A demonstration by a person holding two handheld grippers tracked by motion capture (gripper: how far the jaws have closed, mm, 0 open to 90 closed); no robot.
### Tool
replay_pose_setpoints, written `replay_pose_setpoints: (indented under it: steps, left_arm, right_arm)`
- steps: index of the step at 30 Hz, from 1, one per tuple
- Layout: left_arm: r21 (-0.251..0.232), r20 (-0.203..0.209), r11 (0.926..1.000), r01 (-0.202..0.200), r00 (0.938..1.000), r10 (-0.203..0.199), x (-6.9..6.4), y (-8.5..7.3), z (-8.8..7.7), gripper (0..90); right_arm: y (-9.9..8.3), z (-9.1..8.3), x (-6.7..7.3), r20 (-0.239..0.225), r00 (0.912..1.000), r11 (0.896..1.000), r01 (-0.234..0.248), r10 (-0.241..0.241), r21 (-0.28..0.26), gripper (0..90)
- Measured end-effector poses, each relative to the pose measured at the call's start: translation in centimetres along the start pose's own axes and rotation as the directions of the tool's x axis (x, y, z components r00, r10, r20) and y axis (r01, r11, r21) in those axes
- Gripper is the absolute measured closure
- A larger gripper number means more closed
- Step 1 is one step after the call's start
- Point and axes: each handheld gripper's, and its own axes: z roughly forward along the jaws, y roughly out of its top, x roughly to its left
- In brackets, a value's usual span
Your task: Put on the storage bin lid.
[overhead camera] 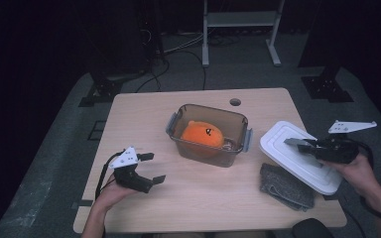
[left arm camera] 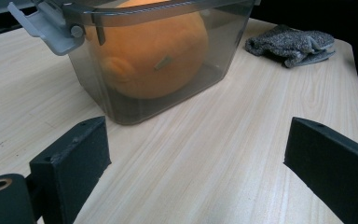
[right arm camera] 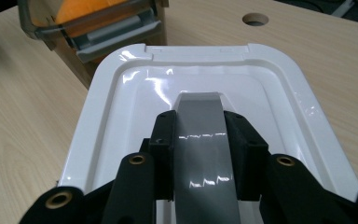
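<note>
**White lid gripped by its grey handle, beside the open container**

The white lid is sitting at the right side of the worktop, just right of the smoky transparent container, with its near edge overlapping the grey cloth. From the high view it is not clear whether the lid is resting on the worktop or hanging just above it. The right gripper is pinching the lid's raised grey handle: in the right gripper view the two black fingers are pressing against either side of the handle, which is running up the middle between them. The person's right hand is holding that gripper at the lid's right end, pointing it leftward toward the container.

The container is standing open near the middle of the worktop, its grey latches hanging at both short ends. An orange plush toy is lying inside it, showing through the tinted wall in the left gripper view.

The left gripper is waiting at the front left of the worktop, well apart from the container, in the person's left hand. Its fingers are standing spread wide with nothing but bare wood between them, aiming toward the container and the cloth beyond.
</note>
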Motion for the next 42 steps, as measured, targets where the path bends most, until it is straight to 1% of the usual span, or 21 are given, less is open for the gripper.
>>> replay_pose_setpoints:
  steps: [8, 11, 16, 20, 27, 28, 32, 34, 42]
  left_arm:
    - [0.001, -0.001, 1.0000, 0.002, 1.0000, -0.002, 0.0, 0.0, 0.0, 5.8]
    - [0.002, -0.003, 1.0000, 0.000, 1.0000, 0.000, 0.1, 0.0, -0.1, 5.8]
    - [0.001, -0.004, 1.0000, -0.001, 1.0000, 0.001, 0.1, 0.0, -0.1, 5.8]
    - [0.001, -0.003, 1.0000, -0.001, 1.0000, 0.001, 0.1, 0.0, -0.1, 5.8]
    - [-0.002, -0.006, 1.0000, 0.001, 1.0000, -0.001, 0.1, 0.0, -0.2, 5.8]
    - [-0.002, -0.006, 1.0000, 0.002, 1.0000, -0.002, 0.1, 0.0, -0.2, 5.8]
    - [-0.003, -0.005, 1.0000, 0.005, 1.0000, -0.005, 0.1, 0.0, -0.2, 5.8]
    - [-0.001, -0.005, 1.0000, -0.001, 1.0000, 0.001, 0.2, 0.0, -0.2, 5.8]
    - [-0.001, -0.004, 1.0000, 0.001, 1.0000, -0.001, 0.1, 0.0, -0.2, 5.8]
  right_arm:
    - [2.5, -1.4, 0.8, -0.002, 0.9990, 0.999, 0.045, -0.045, -0.019, 65.4]
    - [3.4, -1.8, 1.2, -0.005, 0.9979, 0.998, 0.065, -0.065, -0.027, 65.4]
    - [4.8, -2.0, 1.8, -0.016, 0.9965, 0.996, 0.082, -0.083, -0.043, 65.4]
    - [5.9, -2.0, 2.4, -0.024, 0.9944, 0.994, 0.102, -0.103, -0.041, 65.4]
    - [7.9, -1.9, 3.3, -0.034, 0.9883, 0.988, 0.147, -0.149, -0.042, 65.4]
    - [8.2, -1.8, 3.4, -0.036, 0.9863, 0.986, 0.159, -0.161, -0.048, 65.4]
    - [9.1, -1.6, 3.9, -0.044, 0.9839, 0.984, 0.171, -0.173, -0.041, 65.4]
    - [9.6, -1.4, 4.1, -0.048, 0.9817, 0.982, 0.183, -0.184, -0.039, 65.4]
    - [11.2, -0.4, 4.9, -0.069, 0.9767, 0.979, 0.200, -0.203, -0.045, 65.4]
